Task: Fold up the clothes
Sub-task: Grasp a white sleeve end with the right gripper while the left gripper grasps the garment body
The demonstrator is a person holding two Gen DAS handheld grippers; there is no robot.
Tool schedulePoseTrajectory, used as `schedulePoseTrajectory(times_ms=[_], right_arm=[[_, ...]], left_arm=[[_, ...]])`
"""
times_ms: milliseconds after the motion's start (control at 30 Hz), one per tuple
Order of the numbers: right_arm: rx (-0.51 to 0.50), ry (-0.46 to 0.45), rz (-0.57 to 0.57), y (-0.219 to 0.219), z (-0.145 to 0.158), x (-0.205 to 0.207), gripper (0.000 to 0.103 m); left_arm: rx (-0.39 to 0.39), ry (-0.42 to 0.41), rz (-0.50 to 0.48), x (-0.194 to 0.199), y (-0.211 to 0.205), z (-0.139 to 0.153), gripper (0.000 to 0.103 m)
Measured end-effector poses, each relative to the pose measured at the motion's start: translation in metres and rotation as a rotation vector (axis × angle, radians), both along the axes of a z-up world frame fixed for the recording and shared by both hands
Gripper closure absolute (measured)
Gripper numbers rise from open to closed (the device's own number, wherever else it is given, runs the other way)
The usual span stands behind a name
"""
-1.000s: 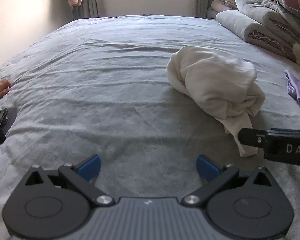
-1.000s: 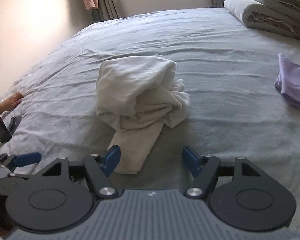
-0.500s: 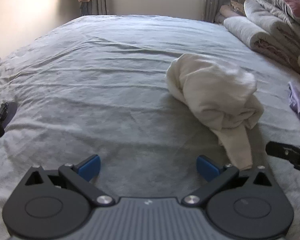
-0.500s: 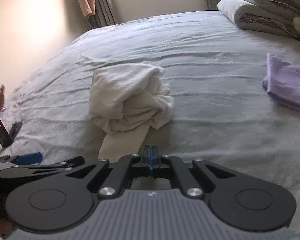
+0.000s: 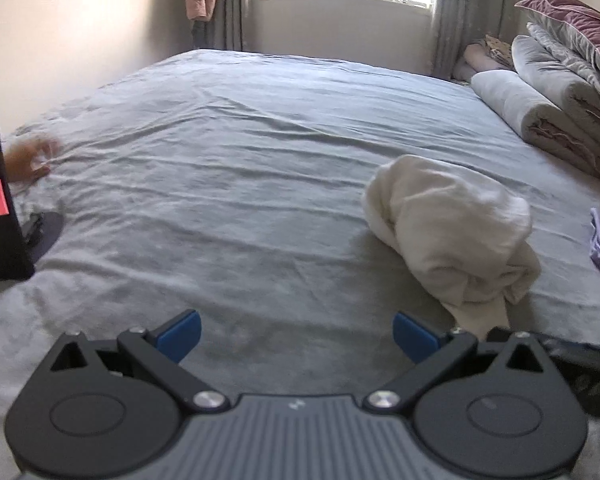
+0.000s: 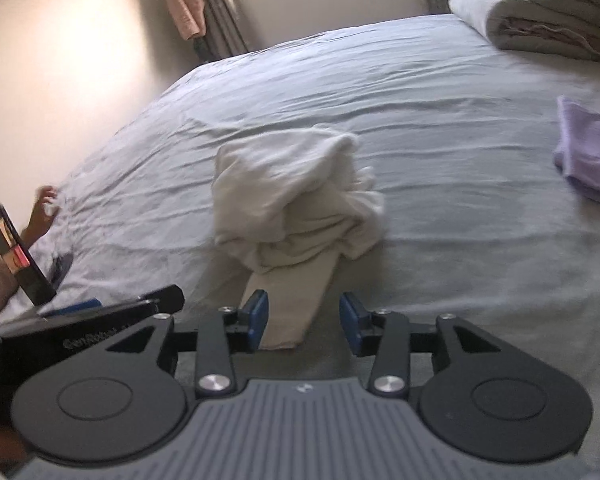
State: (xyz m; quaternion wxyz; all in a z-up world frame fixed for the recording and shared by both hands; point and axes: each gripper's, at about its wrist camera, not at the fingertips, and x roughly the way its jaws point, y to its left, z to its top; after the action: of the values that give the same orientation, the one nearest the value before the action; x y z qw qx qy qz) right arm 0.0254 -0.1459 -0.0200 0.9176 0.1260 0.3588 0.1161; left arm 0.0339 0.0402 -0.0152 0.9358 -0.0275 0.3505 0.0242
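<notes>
- Cream garment [image 6: 296, 196] lies crumpled on the grey bed [image 6: 440, 128].
- Right gripper [image 6: 303, 322], jaws just reopened, straddles the garment's flat tail without pinching it.
- Left gripper [image 5: 296, 338] spread wide beside the garment, empty.

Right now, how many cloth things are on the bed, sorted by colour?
White: 1, the crumpled white garment in the middle of the bed.
Purple: 1, the folded purple cloth at the right edge.
Grey: 1 stack of rolled grey quilts by the window; how many are in it is unclear.
Total: 3
</notes>
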Motion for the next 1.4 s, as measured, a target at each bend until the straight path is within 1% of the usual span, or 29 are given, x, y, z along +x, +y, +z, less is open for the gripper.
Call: schedulePoseTrajectory(times_ms=[33, 67, 100, 200, 433, 633, 733, 900, 967, 1067, 1133, 1233, 1300, 1367, 1400], right_arm=[[-0.008, -0.004, 0.014, 0.005, -0.004, 0.001, 0.065], [-0.024, -0.014, 0.024, 0.009, -0.007, 0.001, 0.079], [-0.055, -0.023, 0.035, 0.013, -0.01, 0.0, 0.094], [-0.087, -0.045, 0.05, 0.012, -0.009, -0.005, 0.096], [-0.092, -0.05, -0.017, -0.022, 0.01, -0.022, 0.097], [-0.144, -0.049, -0.03, -0.046, 0.016, -0.047, 0.097], [-0.179, -0.046, -0.049, -0.062, 0.019, -0.062, 0.097], [-0.212, -0.042, -0.108, -0.096, 0.022, -0.078, 0.097], [-0.223, -0.034, -0.138, -0.112, 0.021, -0.083, 0.097], [-0.238, -0.019, -0.179, -0.135, 0.018, -0.09, 0.097], [-0.246, -0.009, -0.201, -0.149, 0.015, -0.095, 0.097], [-0.258, 0.0, -0.225, -0.166, 0.012, -0.103, 0.098], [-0.272, 0.009, -0.248, -0.177, 0.011, -0.107, 0.098], [-0.279, 0.023, -0.276, -0.189, 0.01, -0.109, 0.098], [-0.28, 0.032, -0.291, -0.194, 0.009, -0.11, 0.098]], left_arm=[[-0.002, -0.001, 0.005, 0.0, 0.001, 0.0, 0.001], [-0.007, -0.001, 0.006, 0.0, 0.002, 0.001, 0.001], [-0.013, -0.002, 0.006, 0.001, 0.002, 0.001, 0.001], [-0.037, -0.014, -0.007, 0.001, -0.001, 0.004, 0.001], [-0.065, -0.066, -0.097, -0.005, -0.021, 0.007, 0.001], [-0.093, -0.1, -0.167, -0.008, -0.041, 0.006, 0.002], [-0.098, -0.112, -0.189, -0.008, -0.053, 0.005, 0.004], [-0.082, -0.121, -0.208, -0.005, -0.071, 0.0, 0.006], [-0.065, -0.131, -0.208, -0.003, -0.077, -0.001, 0.007], [-0.032, -0.16, -0.197, 0.001, -0.081, -0.003, 0.01], [-0.034, -0.18, -0.182, 0.003, -0.08, -0.003, 0.011], [-0.058, -0.204, -0.165, 0.007, -0.077, -0.003, 0.013], [-0.093, -0.203, -0.157, 0.009, -0.077, -0.004, 0.015], [-0.121, -0.194, -0.153, 0.011, -0.077, -0.007, 0.021], [-0.133, -0.191, -0.152, 0.012, -0.078, -0.009, 0.029]])
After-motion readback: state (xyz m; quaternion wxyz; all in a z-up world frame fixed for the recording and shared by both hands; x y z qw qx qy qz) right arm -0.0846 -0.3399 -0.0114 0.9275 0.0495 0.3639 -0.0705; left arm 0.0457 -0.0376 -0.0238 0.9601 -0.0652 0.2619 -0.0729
